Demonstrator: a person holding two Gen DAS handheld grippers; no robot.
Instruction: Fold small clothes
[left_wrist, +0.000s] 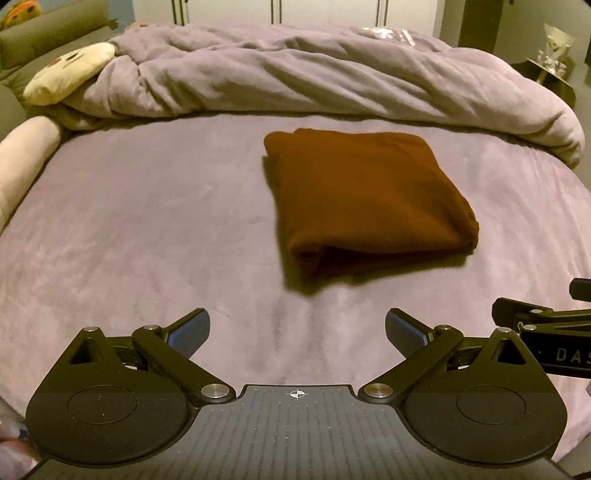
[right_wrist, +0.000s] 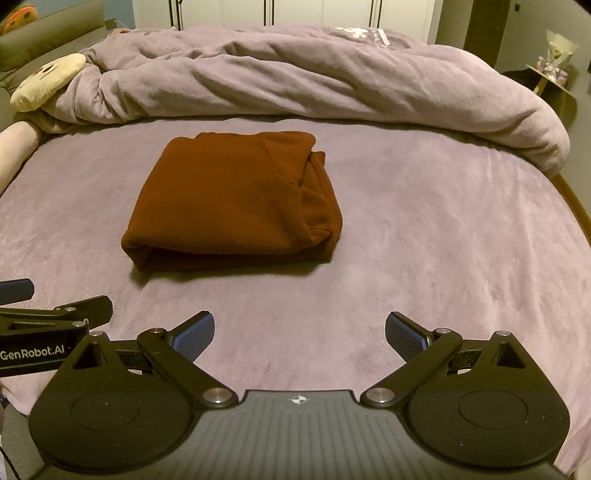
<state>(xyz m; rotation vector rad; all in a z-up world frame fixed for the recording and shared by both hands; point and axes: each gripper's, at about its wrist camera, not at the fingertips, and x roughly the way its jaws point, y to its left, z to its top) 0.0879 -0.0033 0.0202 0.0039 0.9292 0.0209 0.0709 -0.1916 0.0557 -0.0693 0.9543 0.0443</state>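
Observation:
A dark red-brown garment (left_wrist: 365, 199) lies folded into a thick rectangle on the purple bed sheet (left_wrist: 147, 229). It also shows in the right wrist view (right_wrist: 229, 203), with a collar or hood fold on its far right side. My left gripper (left_wrist: 297, 328) is open and empty, held back from the garment's near edge. My right gripper (right_wrist: 299, 330) is open and empty too, a little to the right of the garment. Each gripper's side shows at the edge of the other's view.
A bunched purple duvet (left_wrist: 314, 74) lies across the far half of the bed. A cream plush pillow (left_wrist: 66, 74) and a pale bolster (left_wrist: 26, 155) sit at the left. A small side table (right_wrist: 554, 77) with wrapped items stands at the far right.

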